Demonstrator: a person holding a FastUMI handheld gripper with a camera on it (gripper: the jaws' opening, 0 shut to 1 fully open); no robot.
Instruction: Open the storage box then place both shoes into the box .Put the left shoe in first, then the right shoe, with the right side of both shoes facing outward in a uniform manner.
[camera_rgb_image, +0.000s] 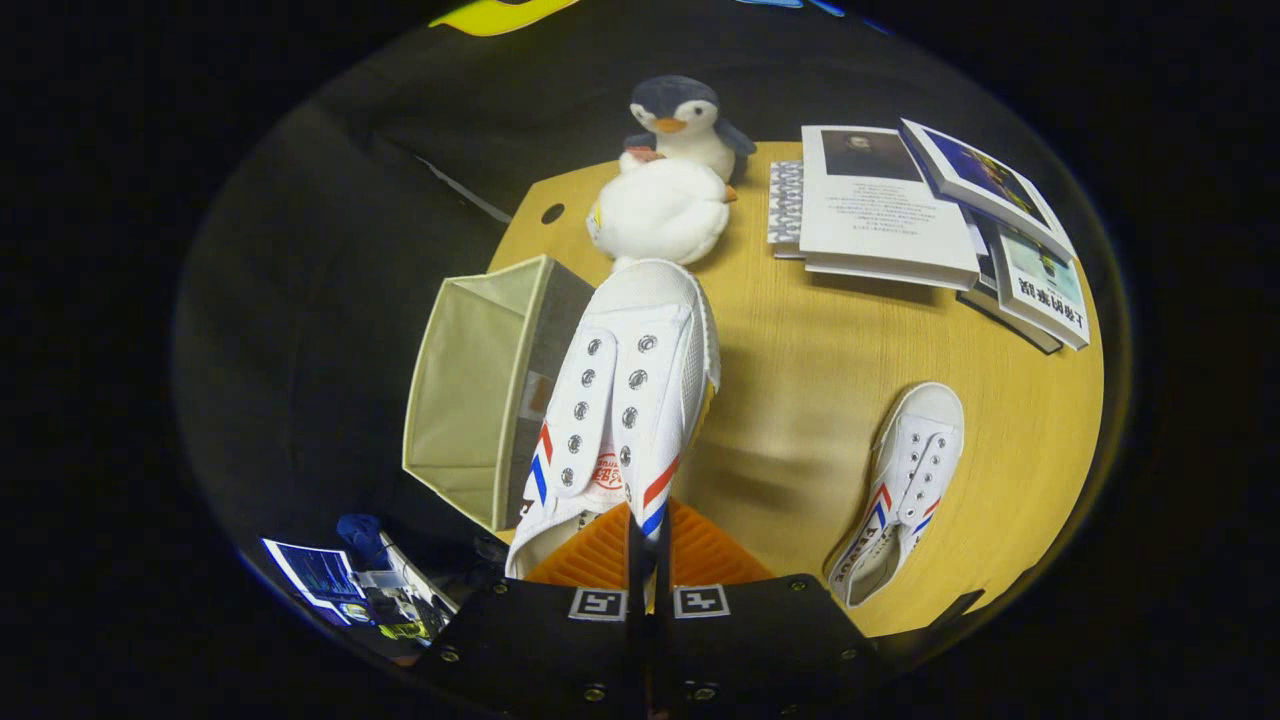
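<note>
The jaws (648, 560) are clamped on the heel rim of a white canvas shoe with red and blue stripes (625, 400), held above the wooden tabletop (800, 400). The open beige fabric storage box (480, 390) lies just left of it at the tabletop's edge. The second white canvas shoe (905, 490) lies well right, with bare wood between.

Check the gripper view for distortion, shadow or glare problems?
Gripper view: strong fisheye, the table edge and the books bow outward; the held shoe, clamped at its heel side by the tool, looms large against the other shoe; soft shadow under the held shoe; no harsh glare; box and penguin toy are sharp; booth beyond the table is dark.
</note>
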